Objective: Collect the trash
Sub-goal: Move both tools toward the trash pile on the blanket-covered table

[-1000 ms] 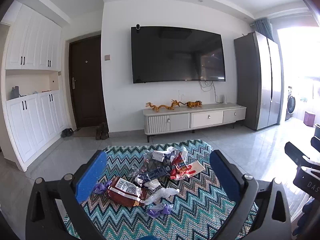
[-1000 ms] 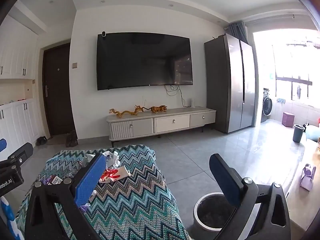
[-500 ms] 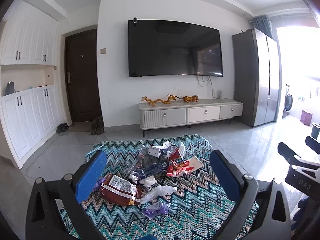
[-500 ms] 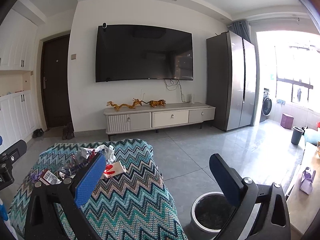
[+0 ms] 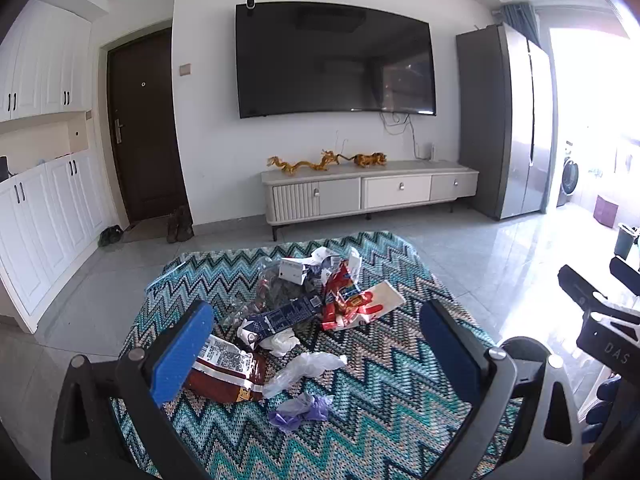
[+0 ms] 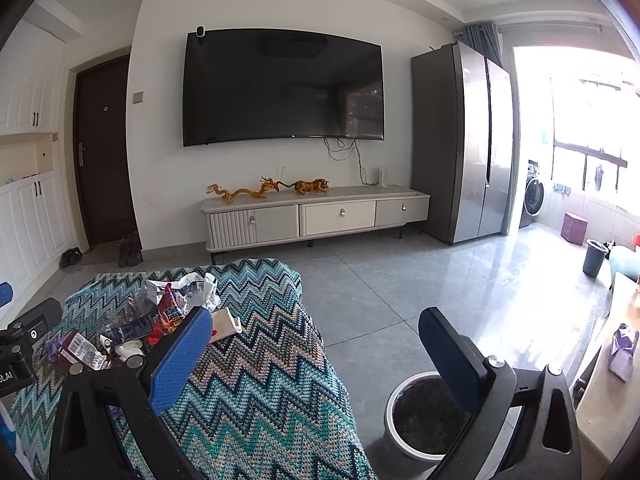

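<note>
A pile of trash lies on a zigzag-patterned cloth covering a low table. It holds a dark red snack bag, a dark blue carton, red wrappers, a clear plastic bag and a purple glove. My left gripper is open and empty, hovering above the pile's near side. My right gripper is open and empty, over the cloth's right edge; the pile lies to its left. A grey trash bin stands on the floor below its right finger.
A TV console with golden figurines stands at the far wall under a large TV. A grey fridge is at the right. A small dark bin and a wooden surface with purple trash are at the far right.
Both grippers have tilted downward and moved a little closer to the table. The trash pile now sits higher in the left view. Jaws stay open.
</note>
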A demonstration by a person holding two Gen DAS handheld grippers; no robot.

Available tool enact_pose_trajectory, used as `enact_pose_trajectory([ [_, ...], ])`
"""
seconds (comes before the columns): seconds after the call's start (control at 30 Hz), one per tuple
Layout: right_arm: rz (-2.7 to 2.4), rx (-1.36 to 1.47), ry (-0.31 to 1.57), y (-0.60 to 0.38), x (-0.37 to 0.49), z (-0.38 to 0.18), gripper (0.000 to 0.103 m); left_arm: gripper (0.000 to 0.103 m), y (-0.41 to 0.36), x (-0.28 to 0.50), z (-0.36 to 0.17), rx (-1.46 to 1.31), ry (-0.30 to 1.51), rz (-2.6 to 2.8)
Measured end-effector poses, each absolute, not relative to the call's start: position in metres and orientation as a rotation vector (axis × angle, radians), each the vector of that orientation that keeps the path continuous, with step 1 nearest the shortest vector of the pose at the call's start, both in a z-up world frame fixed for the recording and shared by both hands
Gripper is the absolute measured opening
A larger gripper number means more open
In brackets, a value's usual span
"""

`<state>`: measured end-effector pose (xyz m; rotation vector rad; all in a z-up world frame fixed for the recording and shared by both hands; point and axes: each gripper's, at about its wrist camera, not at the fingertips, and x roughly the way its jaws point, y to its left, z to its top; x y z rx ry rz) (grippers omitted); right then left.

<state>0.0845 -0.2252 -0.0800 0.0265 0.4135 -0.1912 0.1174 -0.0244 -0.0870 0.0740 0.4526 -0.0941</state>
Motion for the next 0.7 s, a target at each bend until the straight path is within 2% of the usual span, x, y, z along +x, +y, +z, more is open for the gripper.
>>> enact_pose_trajectory([
  [0.4,-0.169,0.04,0.537,-0.226,0.131,-0.116,0.103,0.103,-0.008,0.155,-0.113,0.031,0.502,-0.085],
  [0.7,-0.11,0.011,0.65,-0.208,0.166,-0.141,0.103,0.103,0.02,0.193,-0.139,-0.016,0.618,-0.111],
])
